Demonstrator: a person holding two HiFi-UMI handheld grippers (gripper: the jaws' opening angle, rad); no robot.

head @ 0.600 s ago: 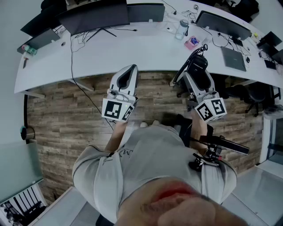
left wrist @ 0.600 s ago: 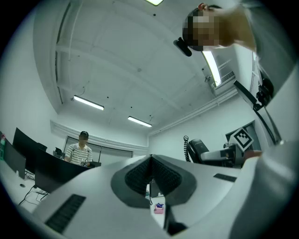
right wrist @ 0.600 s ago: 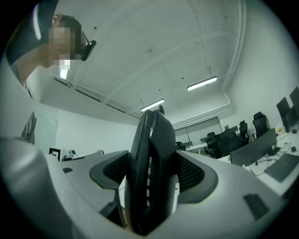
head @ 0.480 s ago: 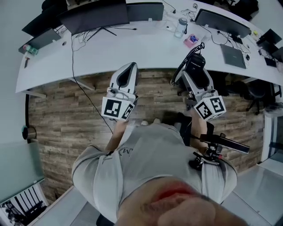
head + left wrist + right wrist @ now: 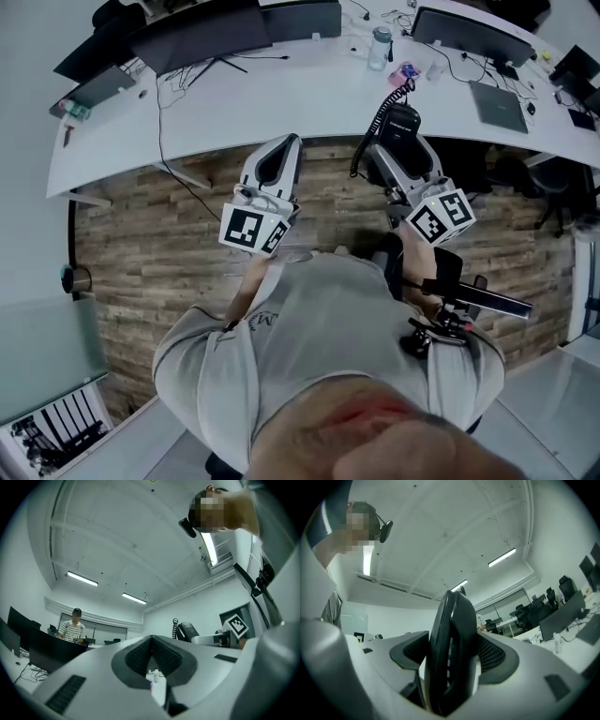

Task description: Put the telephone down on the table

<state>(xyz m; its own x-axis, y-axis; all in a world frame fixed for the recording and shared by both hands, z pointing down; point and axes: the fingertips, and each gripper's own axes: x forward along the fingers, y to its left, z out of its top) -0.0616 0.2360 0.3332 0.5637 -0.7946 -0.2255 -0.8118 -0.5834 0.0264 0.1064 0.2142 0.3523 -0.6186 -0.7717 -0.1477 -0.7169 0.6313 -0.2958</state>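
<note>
A black telephone handset (image 5: pixel 401 126) with a coiled cord (image 5: pixel 377 124) sits between the jaws of my right gripper (image 5: pixel 405 141), which is shut on it. In the right gripper view the handset (image 5: pixel 452 653) stands upright and fills the gap between the two ribbed pads. It hangs above the wooden floor, just short of the long white table (image 5: pixel 281 98). My left gripper (image 5: pixel 281 155) is shut with nothing in it; its pads (image 5: pixel 140 656) meet at the tip in the left gripper view. The handset (image 5: pixel 187 631) also shows there, off to the right.
On the white table stand dark monitors (image 5: pixel 206 33), a water bottle (image 5: pixel 378 47), a pink object (image 5: pixel 405 72), a laptop (image 5: pixel 499 105) and loose cables (image 5: pixel 178 80). Office chairs (image 5: pixel 548 187) stand at the right. A person in a striped shirt (image 5: pixel 72 627) sits beyond the monitors.
Both grippers have moved forward toward the table's edge, and the right one has carried the handset with it. The jaws of both look unchanged.
</note>
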